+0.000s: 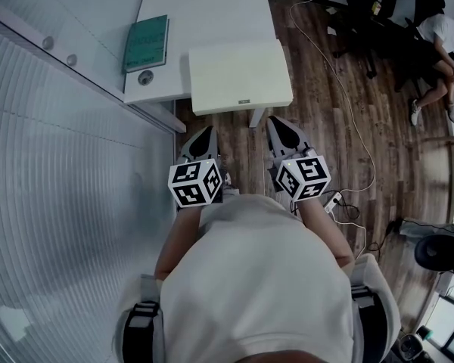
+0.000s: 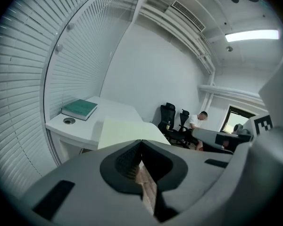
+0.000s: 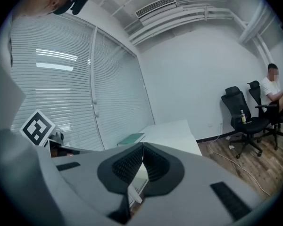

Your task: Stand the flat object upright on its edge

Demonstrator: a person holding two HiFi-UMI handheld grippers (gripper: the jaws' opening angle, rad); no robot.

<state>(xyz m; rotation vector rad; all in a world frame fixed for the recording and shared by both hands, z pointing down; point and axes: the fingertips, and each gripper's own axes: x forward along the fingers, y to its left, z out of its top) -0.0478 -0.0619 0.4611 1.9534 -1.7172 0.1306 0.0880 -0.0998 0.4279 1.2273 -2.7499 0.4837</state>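
Note:
A green book (image 1: 146, 42) lies flat at the left end of the white desk (image 1: 212, 6); the left gripper view shows the book (image 2: 79, 108) on the desk's near corner, and the right gripper view shows it (image 3: 130, 138) far off. My left gripper (image 1: 206, 131) and right gripper (image 1: 278, 121) hang side by side over the wooden floor, close to my body and well short of the desk. Both point toward it. Each has its jaws shut with nothing between them, as seen at the left gripper (image 2: 141, 141) and the right gripper (image 3: 143, 145).
A small cream table (image 1: 238, 76) stands against the desk's front, between the grippers and the book. A glass wall with blinds (image 1: 53, 172) runs along the left. A cable (image 1: 348, 104) trails over the floor. Black office chairs (image 1: 371, 13) and a seated person (image 1: 439, 44) are at the far right.

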